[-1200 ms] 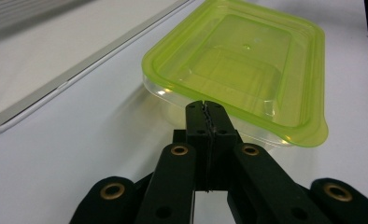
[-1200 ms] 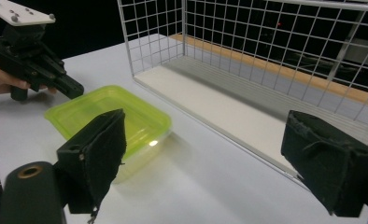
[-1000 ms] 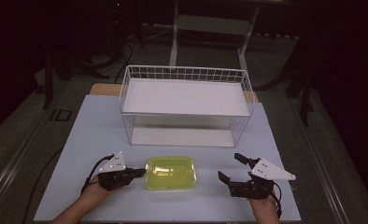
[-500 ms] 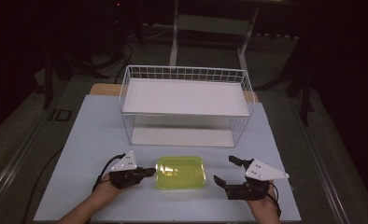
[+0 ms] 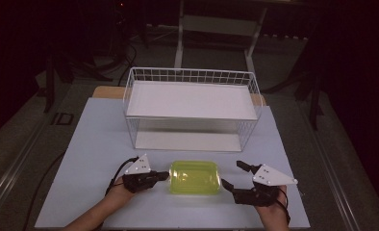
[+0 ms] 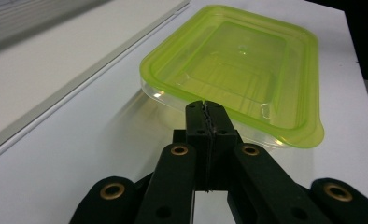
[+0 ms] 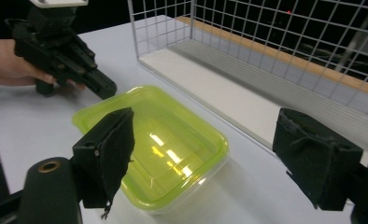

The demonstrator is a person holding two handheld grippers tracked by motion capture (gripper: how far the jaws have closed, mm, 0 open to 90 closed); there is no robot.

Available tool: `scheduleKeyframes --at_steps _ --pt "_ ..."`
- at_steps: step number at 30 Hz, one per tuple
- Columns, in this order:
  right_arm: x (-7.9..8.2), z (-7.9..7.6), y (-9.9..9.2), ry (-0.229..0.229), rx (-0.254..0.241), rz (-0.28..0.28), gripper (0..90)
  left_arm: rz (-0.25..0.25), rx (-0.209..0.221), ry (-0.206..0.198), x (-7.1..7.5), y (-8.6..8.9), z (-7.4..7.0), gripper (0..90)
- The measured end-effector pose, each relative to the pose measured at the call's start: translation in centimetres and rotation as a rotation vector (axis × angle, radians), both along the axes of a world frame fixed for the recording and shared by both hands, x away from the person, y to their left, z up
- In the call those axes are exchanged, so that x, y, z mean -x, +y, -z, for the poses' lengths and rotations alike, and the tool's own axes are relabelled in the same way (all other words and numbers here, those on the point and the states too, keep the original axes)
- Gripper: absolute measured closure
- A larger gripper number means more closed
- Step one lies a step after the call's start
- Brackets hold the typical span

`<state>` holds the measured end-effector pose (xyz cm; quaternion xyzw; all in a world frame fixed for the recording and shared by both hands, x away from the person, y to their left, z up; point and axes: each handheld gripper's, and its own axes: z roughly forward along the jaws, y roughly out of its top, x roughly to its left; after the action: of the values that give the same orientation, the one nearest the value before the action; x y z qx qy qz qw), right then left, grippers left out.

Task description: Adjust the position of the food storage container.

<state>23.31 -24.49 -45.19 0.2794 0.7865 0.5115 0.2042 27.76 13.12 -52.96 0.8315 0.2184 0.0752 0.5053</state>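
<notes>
High view, left to right. A forearm enters from the bottom edge, left of centre. Its hand holds the left gripper (image 5: 166, 175) in the lower left-centre of the frame. Jaws clenched tight together, nothing between them. Closed tips rest against the left short edge of the container (image 5: 195, 177).

Container: a clear rectangular box with a yellow-green lid, lying flat on the table (image 5: 91, 144) at lower centre of the frame, just below the wire basket (image 5: 192, 77). Basket occupies the middle of the frame, with a white shelf (image 5: 192, 98) across it.

Right gripper (image 5: 233, 177) sits in the lower right of the frame, held by the other hand. Jaws spread wide, empty, one tip just beside the container's right edge. They have just been closing slightly, with nothing between them.

Left gripper view: the two black jaws (image 6: 205, 119) meet flat at lower centre of the frame. The tips are at the near rim of the container (image 6: 238, 70), which fills the upper right; whether they press on it I cannot tell.

Right gripper view: padded fingers (image 7: 112, 149) at lower left and lower right of the frame, well apart. Container (image 7: 159, 140) lies on the table behind the lower left finger. The left gripper (image 7: 105, 88) shows in the upper left, tips at the container's far edge. Basket (image 7: 266, 37) spans the upper right.
</notes>
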Motion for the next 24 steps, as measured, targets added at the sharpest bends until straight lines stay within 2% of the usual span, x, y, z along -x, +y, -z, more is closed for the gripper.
scheduleKeyframes --at_steps 5,6,7,9,12,14,15,17,19,21,24 --pt "0.0 -0.1 -0.1 0.006 -0.006 0.012 19.6 -0.002 -0.012 -0.001 -0.1 -0.3 -0.2 89.4" --pt "-0.1 -0.1 -0.2 0.011 -0.010 0.011 19.1 -0.011 -0.004 -0.006 -0.1 -0.2 -0.3 87.1" --pt "-0.1 0.0 -0.2 0.014 -0.012 0.014 18.7 -0.025 0.004 0.008 -0.1 0.0 -0.4 82.9" --pt "-0.1 -0.1 -0.1 0.018 -0.017 0.016 17.6 -0.052 0.027 0.050 -0.3 0.4 -0.8 70.5" --pt "0.0 -0.2 0.0 0.005 -0.012 0.020 16.1 -0.091 0.057 0.091 -0.4 0.9 -1.4 42.6" --pt "0.1 -0.3 0.0 -0.003 -0.006 0.022 15.0 -0.097 0.087 0.092 -0.4 1.0 -1.6 21.5" --pt "0.1 -0.3 0.1 -0.005 -0.005 0.020 13.3 -0.093 0.091 0.099 -0.4 1.1 -1.9 14.4" --pt "0.1 -0.4 0.1 -0.003 -0.002 0.025 13.1 -0.090 0.126 0.092 -0.5 1.2 -2.1 9.6" --pt "0.0 -0.4 0.2 -0.001 -0.001 0.027 12.5 -0.104 0.125 0.097 -0.4 1.1 -2.7 3.5" --pt "-0.1 -0.6 0.1 0.006 -0.002 0.014 12.6 -0.130 0.084 0.076 -0.3 0.9 -3.4 3.2" --pt "-0.3 -0.7 0.0 -0.008 -0.004 -0.001 13.1 -0.154 0.086 0.061 -0.2 0.9 -3.6 5.2"
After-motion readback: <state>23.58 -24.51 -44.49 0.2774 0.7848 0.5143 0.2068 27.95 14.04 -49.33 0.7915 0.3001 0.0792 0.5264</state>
